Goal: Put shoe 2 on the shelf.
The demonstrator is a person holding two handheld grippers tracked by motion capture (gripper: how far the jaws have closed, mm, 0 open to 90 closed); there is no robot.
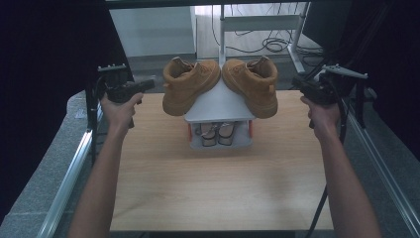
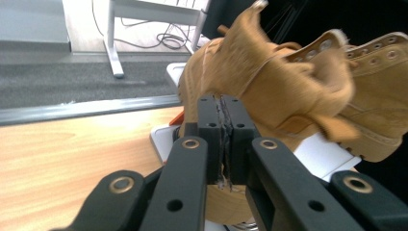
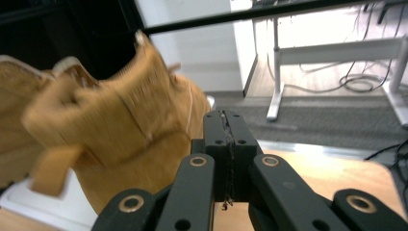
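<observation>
We hold left gripper [image 1: 147, 85] and right gripper [image 1: 297, 82] squeezed tight, empty. Left boot [image 1: 185, 84] and right boot [image 1: 252, 83] sit on white rack [image 1: 220, 106] between them, toes toward us.

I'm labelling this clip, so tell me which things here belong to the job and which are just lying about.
Part of the job:
left boot
right boot
white shoe rack
left gripper, shut, empty
right gripper, shut, empty

Just lying about:
sandals on the lower shelf
cables on the floor
white desk frame
</observation>
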